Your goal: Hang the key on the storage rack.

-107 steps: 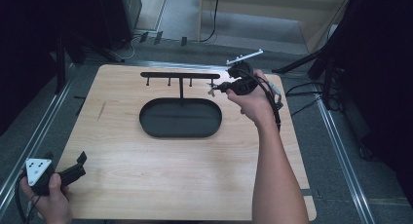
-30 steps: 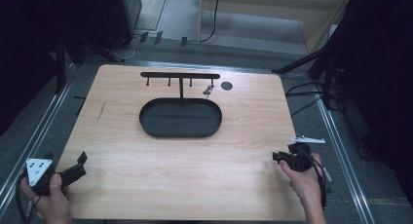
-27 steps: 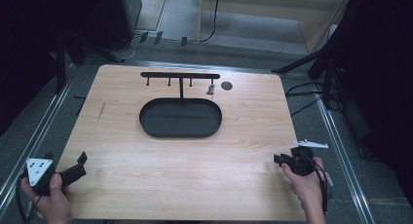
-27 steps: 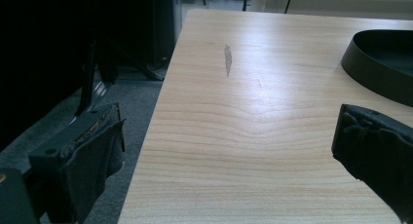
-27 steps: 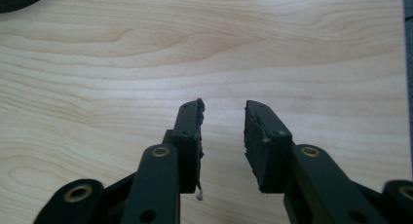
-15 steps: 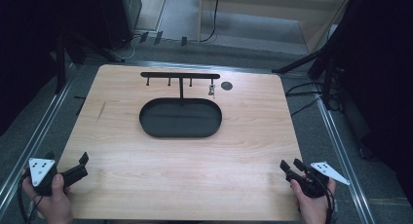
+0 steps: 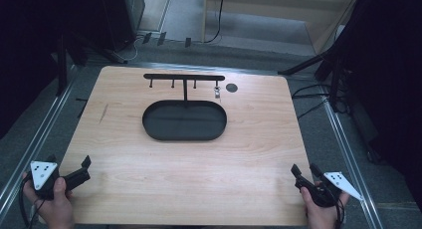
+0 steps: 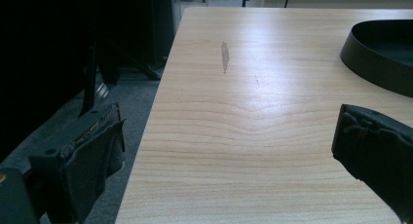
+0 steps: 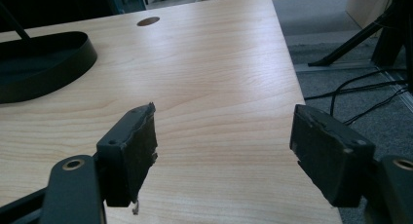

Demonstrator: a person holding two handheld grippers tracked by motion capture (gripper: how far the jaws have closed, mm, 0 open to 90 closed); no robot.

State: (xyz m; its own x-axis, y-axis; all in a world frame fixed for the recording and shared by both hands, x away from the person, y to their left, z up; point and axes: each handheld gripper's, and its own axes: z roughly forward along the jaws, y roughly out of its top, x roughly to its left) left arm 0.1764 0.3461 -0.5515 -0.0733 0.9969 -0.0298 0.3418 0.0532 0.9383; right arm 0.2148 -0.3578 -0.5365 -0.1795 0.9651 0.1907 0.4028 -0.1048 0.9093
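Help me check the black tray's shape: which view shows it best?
The high view: the whole oval tray shows, with its rim and the rack behind it. The left gripper view catches one curved end at right; the right gripper view catches one end at left.

Most of the wooden table (image 7: 189, 164) lies bare: the whole lower half of the high view is open board between the left gripper (image 7: 82, 170) at lower left and the right gripper (image 7: 304, 172) at lower right, both with jaws spread. The obstacles sit in the upper centre: a black oval tray (image 7: 184, 120) with a T-shaped rack (image 7: 184, 79) rising at its far rim, a small item hanging from its right end
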